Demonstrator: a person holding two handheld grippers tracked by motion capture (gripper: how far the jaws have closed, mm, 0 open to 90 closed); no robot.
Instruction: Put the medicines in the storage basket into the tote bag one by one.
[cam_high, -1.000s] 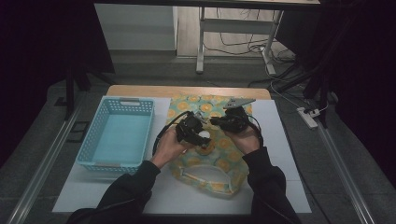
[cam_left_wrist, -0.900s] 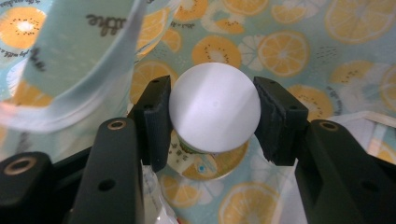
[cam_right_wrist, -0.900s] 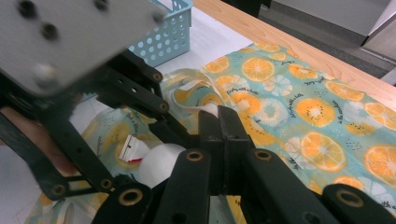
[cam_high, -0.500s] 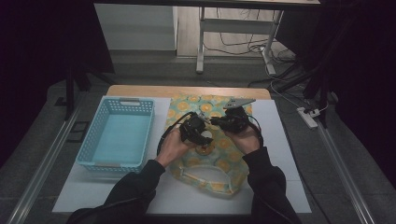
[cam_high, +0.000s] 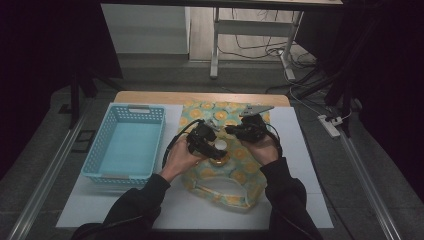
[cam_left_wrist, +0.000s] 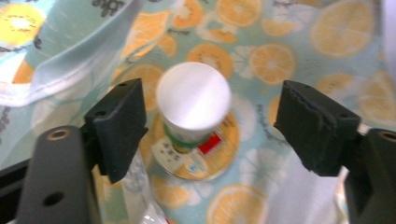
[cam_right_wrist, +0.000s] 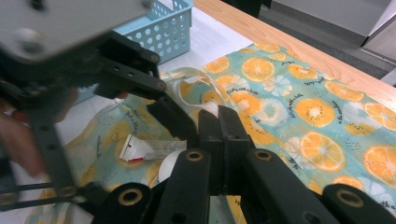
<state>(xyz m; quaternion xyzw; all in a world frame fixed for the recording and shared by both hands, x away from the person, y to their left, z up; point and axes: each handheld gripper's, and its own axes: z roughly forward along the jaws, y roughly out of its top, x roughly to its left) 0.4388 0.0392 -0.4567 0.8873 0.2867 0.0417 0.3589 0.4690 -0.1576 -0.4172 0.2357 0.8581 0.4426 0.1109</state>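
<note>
High view overhead, facing forward-down; both gripper views close, sharing fruit-print bag.

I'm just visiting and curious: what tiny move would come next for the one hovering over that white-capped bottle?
Probably lift the left hand-held gripper clear: its jaws have just been opening and stand apart from the bottle, which rests on the bag.

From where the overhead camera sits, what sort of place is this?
Probably a lab or recording workspace, not a home: a table on a bare floor, loose cables behind it, a power strip at the right, dark surroundings.
</note>
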